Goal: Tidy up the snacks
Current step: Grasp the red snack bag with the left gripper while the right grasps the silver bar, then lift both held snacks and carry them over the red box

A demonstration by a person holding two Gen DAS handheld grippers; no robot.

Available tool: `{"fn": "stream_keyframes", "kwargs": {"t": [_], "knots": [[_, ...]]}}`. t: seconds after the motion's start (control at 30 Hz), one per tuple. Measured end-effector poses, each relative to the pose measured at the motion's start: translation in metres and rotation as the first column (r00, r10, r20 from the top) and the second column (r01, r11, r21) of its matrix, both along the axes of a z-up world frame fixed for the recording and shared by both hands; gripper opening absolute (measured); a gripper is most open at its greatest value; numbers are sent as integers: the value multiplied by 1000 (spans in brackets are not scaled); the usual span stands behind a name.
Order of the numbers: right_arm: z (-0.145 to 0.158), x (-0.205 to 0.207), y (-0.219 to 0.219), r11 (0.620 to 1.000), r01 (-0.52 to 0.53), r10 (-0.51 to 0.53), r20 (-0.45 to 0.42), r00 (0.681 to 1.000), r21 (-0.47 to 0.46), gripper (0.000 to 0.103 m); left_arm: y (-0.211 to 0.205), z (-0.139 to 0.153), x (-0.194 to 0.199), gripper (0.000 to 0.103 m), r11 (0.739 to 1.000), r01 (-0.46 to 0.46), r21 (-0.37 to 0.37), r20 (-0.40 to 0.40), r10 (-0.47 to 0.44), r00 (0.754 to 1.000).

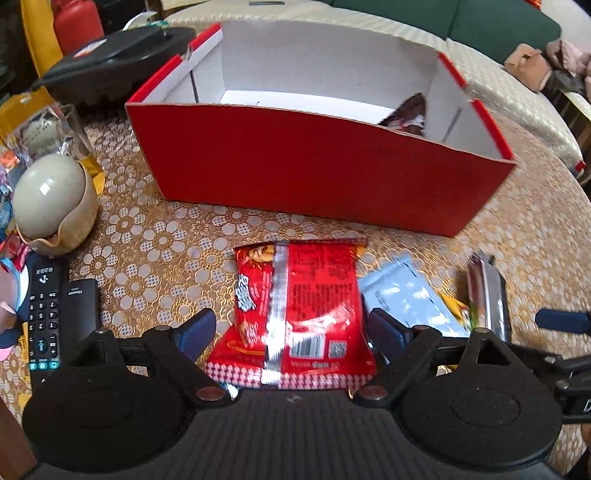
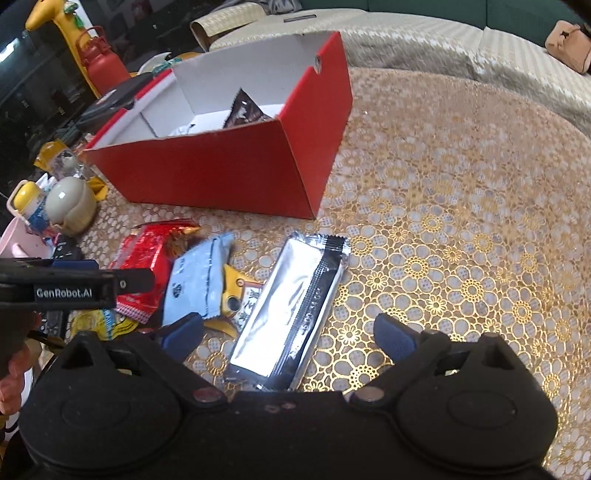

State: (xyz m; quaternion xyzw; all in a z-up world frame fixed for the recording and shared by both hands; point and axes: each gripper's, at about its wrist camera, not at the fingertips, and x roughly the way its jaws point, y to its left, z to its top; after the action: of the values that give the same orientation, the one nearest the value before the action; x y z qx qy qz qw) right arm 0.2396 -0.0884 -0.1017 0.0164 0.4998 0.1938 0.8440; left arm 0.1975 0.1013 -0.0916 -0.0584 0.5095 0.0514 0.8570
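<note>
A red cardboard box point(image 1: 314, 162) with a white inside stands open on the table; it also shows in the right wrist view point(image 2: 221, 166). A dark snack packet point(image 1: 406, 114) leans inside it point(image 2: 245, 109). My left gripper point(image 1: 291, 325) is open, its fingers on either side of a red snack bag point(image 1: 306, 310) lying on the table. My right gripper point(image 2: 291, 332) is open, its fingers on either side of a silver and black packet point(image 2: 295, 306). A pale blue packet point(image 2: 195, 280) and yellow packets point(image 2: 232, 295) lie between the two.
A gold flower-patterned cloth point(image 2: 461, 258) covers the round table. On the left stand a round ceramic pot point(image 1: 51, 206), a glass point(image 1: 70, 125), two remotes point(image 1: 59, 314) and a black appliance point(image 1: 118, 62). A sofa point(image 1: 498, 22) lies behind.
</note>
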Motion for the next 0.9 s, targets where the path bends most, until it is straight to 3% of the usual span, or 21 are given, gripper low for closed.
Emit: {"fn": "stream_keyframes", "kwargs": {"t": [0.47,0.67,0.9], "knots": [[-12,13,7,1000,1,-1,-12,1000,19,71,-1,-17,23,89,1000,-2,8,-28,3,1000],[-12,15,5,1000,19,-19,-9,1000,21,54,2,-16,21,76,1000,-10,-3,-23,10,1000],[-10,12,4,1000,16,-16,9,1000,14,44,0,-14,17,75,1000,-26,-2,-14,26,1000]]}}
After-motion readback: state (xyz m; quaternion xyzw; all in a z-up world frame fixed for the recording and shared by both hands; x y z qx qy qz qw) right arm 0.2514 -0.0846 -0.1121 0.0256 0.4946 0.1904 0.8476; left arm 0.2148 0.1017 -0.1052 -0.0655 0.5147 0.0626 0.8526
